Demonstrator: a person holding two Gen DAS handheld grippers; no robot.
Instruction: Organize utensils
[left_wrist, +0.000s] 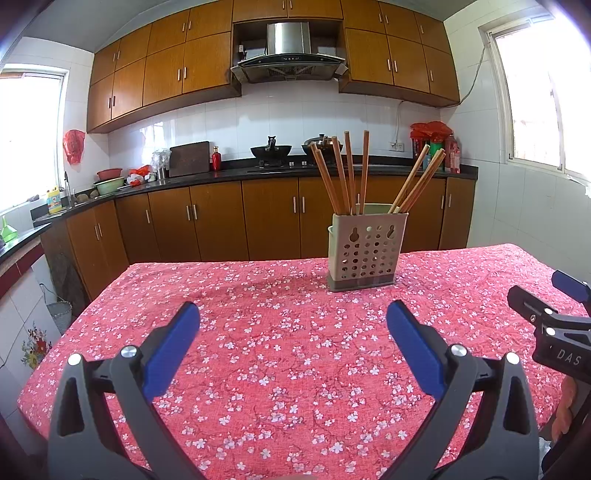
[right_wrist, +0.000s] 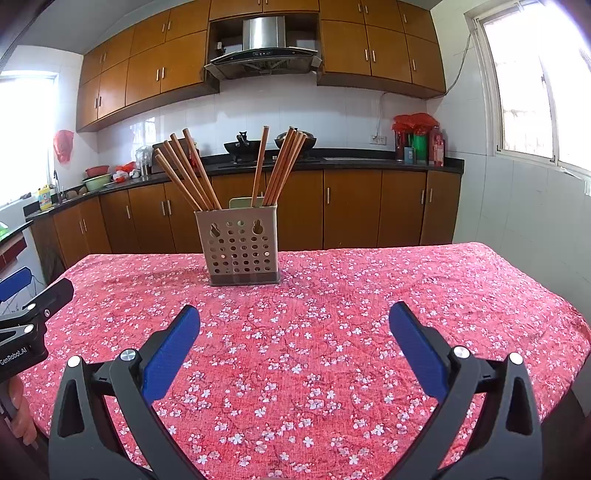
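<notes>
Left gripper spread, holding nothing; right gripper likewise; chopsticks upright in holder.

Home kitchen, wooden cabinets, range hood, woks on stove, tiled walls

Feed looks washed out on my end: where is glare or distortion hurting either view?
Left wrist: the window is blown white, cabinets bow from fisheye; chopsticks stay sharp. Right wrist: same window glare, corners vignetted; holder is clear.
</notes>
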